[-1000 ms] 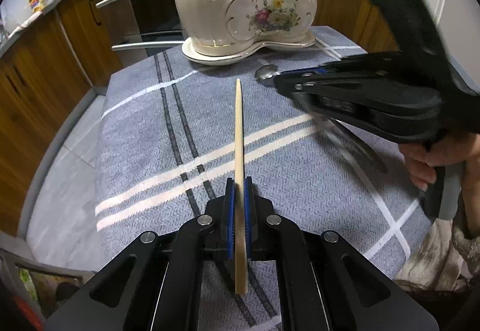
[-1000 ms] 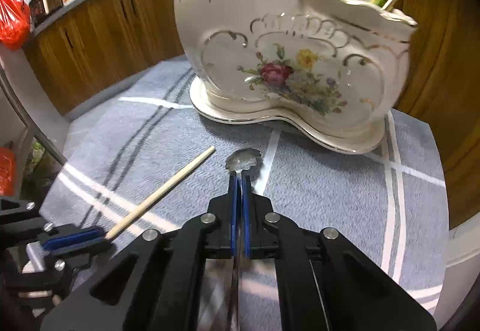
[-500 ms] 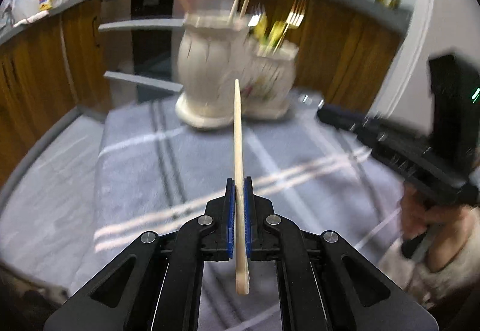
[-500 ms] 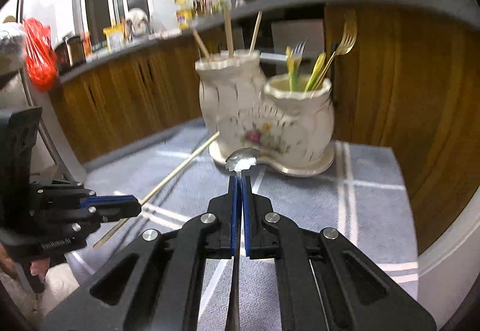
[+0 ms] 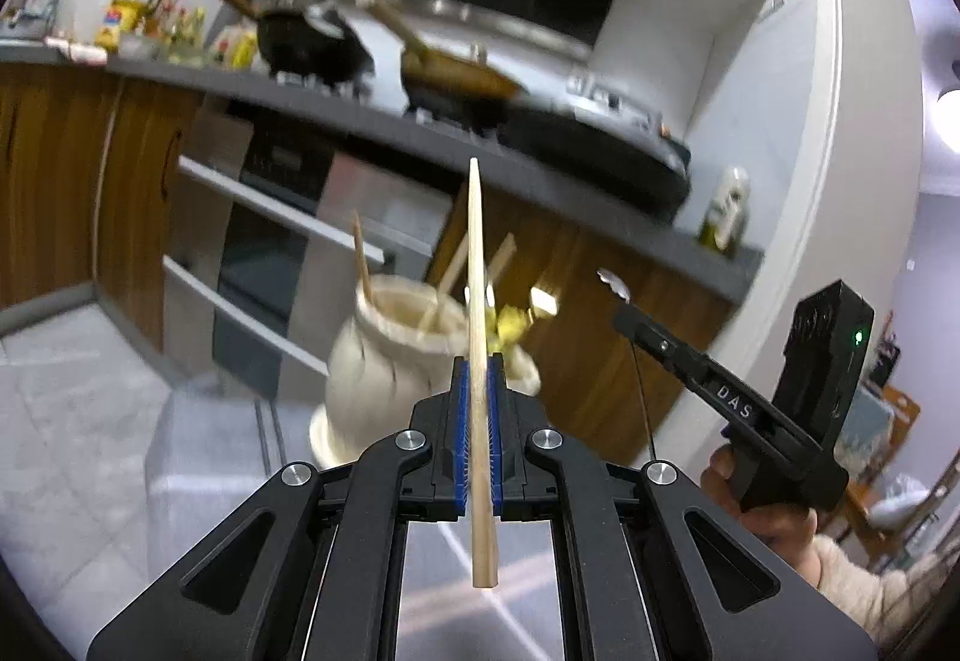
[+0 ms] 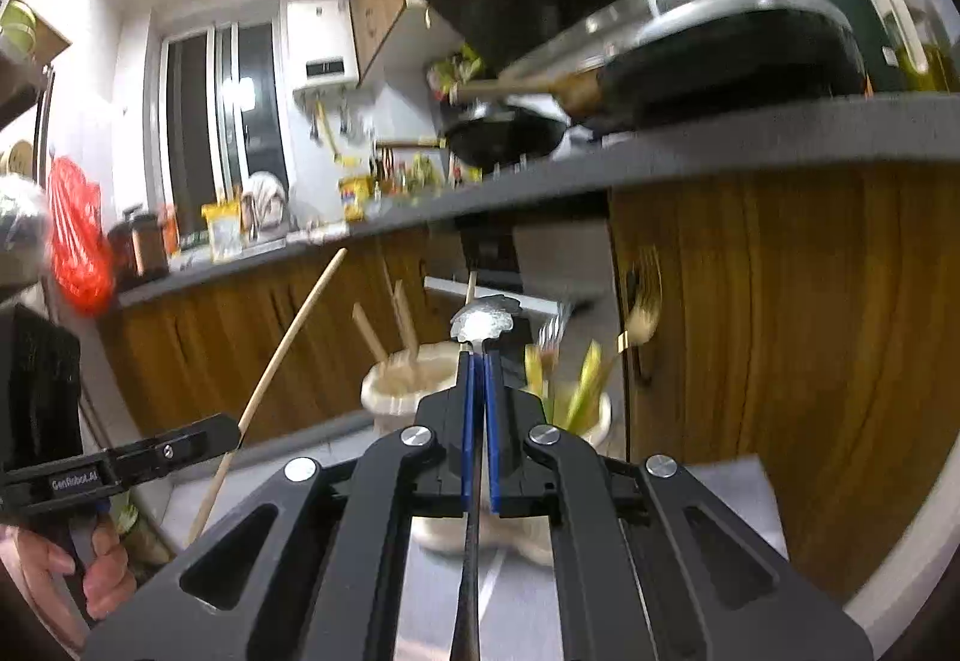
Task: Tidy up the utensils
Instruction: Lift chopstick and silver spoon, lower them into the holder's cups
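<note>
Chopstick and spoon both held high, holder down ahead

Fingers of the left gripper (image 5: 477, 424) are pinched tight on a long pale wooden chopstick (image 5: 478, 337). The stick runs straight along the fingers, thin end pointing up and away, thick end poking out behind the blue pads (image 5: 459, 433). The right gripper (image 6: 478, 424) is squeezed tight too, on the thin handle of a shiny silver metal spoon (image 6: 483, 324), with the bowl of the spoon just past the fingertips.

Farther out and lower sits the cream-white two-pot ceramic utensil holder (image 5: 384, 361) on the grey striped cloth (image 5: 198, 457). Its taller pot has other wooden sticks (image 5: 362, 265) in it. The lower pot has gold forks (image 6: 637, 319) and yellow-handled things.

From the left side, the tall pot mouth lies just left of the stick and below its tip. I think both tools must tip down to go in. Both hands look about equally near
</note>
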### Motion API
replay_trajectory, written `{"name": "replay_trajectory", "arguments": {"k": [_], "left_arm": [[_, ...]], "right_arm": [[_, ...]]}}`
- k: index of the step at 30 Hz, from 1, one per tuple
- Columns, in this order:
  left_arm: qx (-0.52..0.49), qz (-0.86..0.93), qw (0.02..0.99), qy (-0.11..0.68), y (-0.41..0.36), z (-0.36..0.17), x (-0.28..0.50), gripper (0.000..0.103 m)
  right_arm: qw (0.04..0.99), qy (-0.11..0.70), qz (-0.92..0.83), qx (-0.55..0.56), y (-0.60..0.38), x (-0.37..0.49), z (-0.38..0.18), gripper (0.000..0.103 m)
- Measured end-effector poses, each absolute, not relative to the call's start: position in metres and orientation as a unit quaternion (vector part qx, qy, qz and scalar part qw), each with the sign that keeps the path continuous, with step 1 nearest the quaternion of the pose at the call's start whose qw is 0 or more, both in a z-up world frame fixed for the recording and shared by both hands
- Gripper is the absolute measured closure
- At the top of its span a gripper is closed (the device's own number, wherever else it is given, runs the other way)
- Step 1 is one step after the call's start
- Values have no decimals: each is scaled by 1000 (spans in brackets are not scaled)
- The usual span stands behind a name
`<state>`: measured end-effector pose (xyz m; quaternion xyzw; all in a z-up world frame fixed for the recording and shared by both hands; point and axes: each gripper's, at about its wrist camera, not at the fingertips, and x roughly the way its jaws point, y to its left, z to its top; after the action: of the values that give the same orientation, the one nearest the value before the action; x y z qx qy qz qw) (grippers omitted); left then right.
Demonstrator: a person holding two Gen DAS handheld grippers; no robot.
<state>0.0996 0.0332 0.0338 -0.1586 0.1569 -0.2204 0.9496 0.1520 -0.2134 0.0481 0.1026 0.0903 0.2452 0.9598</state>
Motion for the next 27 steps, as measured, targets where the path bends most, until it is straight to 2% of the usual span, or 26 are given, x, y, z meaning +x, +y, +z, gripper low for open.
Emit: {"name": "replay_trajectory", "arguments": {"k": [10,17,27], "left_arm": [[-174,-198,962,74,31,61,169,97],[-153,-190,968,57,18,53,203,97],[-134,-185,972,57,10,27,211,97]], "right_arm": [[962,29,214,168,-216,225,65,100],[969,21,198,148,-204,247,61,100],[982,12,154,112,-189,253,42,100]]}}
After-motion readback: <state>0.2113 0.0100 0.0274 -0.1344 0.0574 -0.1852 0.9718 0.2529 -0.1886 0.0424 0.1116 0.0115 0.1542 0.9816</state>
